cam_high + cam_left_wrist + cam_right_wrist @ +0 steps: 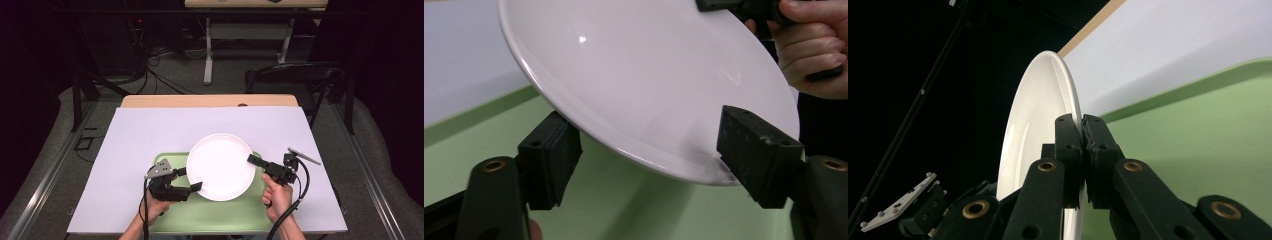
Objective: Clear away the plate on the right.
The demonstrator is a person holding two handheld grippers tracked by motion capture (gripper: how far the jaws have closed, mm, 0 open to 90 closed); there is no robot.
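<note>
A white plate [220,165] hangs tilted over a green tray [215,216] on the table. My right gripper [253,160] is shut on the plate's right rim; in the right gripper view its pads [1082,135] pinch the thin edge of the plate [1033,130]. My left gripper [191,179] sits at the plate's lower left rim. In the left gripper view its jaws [649,155] straddle the slanted rim of the plate [649,75] with a wide gap, one under it and one over it, not pressing. The tray [624,210] lies below.
A pale lavender cover [150,130] spreads over the table, with a wooden strip at its far edge. Beyond the table stand a dark chair [295,75] and another desk [250,30]. Cables lie on the floor at the back left.
</note>
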